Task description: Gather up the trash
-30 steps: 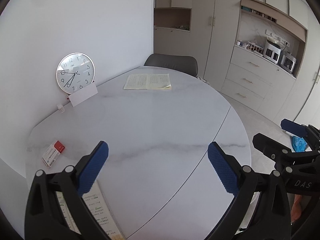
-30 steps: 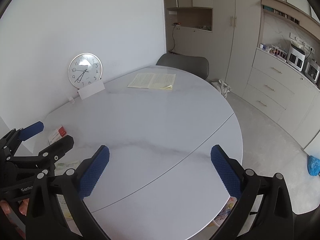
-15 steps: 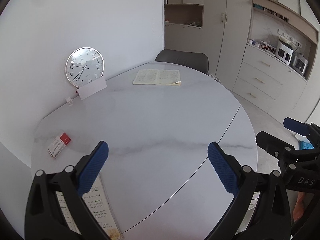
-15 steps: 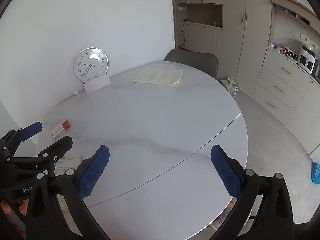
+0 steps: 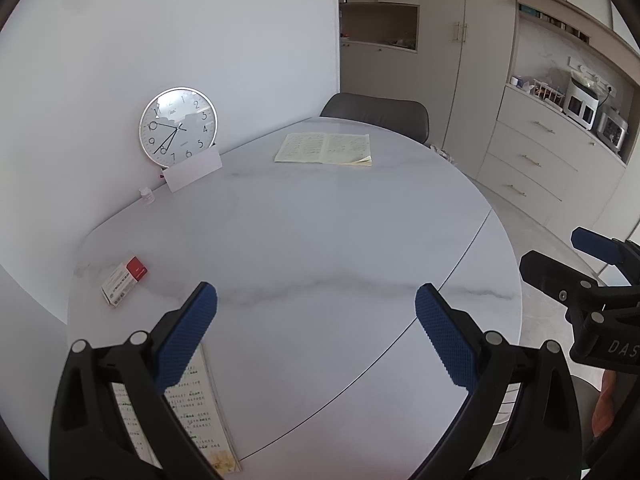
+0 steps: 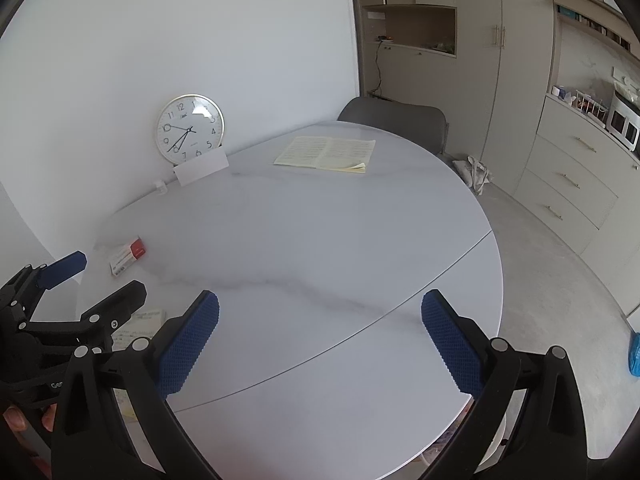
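Note:
My left gripper hangs open over the near part of the white marble table, nothing between its blue pads. My right gripper is open too, empty, over the table's near right part. A small red-and-white box lies near the table's left edge, ahead and left of the left gripper; the right wrist view shows the box too. A printed leaflet lies under the left gripper's left finger. Each wrist view catches the other gripper at its edge: left gripper, right gripper.
A wall clock leans on the wall behind a white card, with a tiny bottle beside it. An open book lies at the far side before a grey chair. A blue bag lies on the floor at right.
Both views have turned a little to the left and drawn back, so the clock, book and box sit further right in frame. Both grippers stay open and empty.

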Motion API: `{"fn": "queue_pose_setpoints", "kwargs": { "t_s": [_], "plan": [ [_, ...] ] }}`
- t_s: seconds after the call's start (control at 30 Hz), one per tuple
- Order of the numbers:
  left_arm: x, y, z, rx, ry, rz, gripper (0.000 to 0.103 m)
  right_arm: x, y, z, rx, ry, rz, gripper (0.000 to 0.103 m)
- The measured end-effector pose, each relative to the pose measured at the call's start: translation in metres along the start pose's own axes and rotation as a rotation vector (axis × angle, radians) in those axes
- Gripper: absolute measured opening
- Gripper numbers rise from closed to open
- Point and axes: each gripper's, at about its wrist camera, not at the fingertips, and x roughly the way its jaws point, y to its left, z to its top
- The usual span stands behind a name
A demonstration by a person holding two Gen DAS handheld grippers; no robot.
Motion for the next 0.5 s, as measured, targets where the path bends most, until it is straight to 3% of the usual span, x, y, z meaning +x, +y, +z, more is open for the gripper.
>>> {"fn": "queue_pose_setpoints", "kwargs": {
  "t_s": [0.5],
  "plan": [
    [0.0009, -0.0020, 0.0006, -0.003, 0.003, 0.014, 0.095, 0.0035, -0.0022, 0.0031, -0.005, 0.004, 0.010, 0.101]
  ]
}}
